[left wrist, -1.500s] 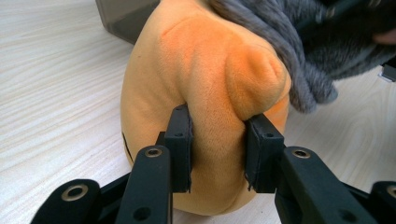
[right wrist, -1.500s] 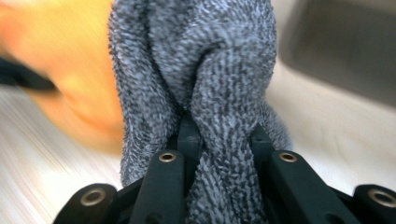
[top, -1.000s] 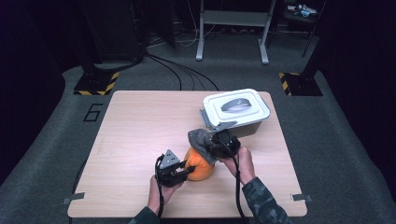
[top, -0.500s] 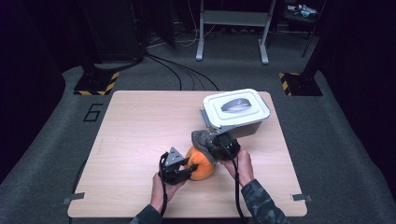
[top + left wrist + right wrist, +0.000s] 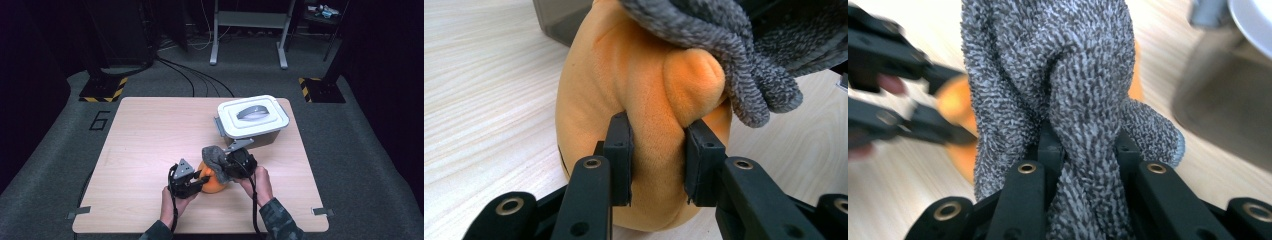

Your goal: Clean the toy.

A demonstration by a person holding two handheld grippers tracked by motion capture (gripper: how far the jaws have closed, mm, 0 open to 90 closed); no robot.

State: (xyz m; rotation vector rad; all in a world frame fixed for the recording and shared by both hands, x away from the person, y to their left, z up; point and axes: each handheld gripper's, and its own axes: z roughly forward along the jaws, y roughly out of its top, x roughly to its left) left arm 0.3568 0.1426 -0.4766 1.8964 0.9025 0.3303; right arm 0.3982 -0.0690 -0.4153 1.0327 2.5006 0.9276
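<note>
With the left gripper (image 5: 656, 162) pinching a fold of the orange plush toy (image 5: 634, 105) on the counter (image 5: 150, 130) and the right gripper (image 5: 1087, 150) clamped on the grey cloth (image 5: 1048, 65) draped over it, the wiping step looks underway, and next the cloth likely needs dragging across the toy while the left holds firm

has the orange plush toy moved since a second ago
No. The orange plush toy lies at the same spot below the lidded container, near the table's front edge.
</note>
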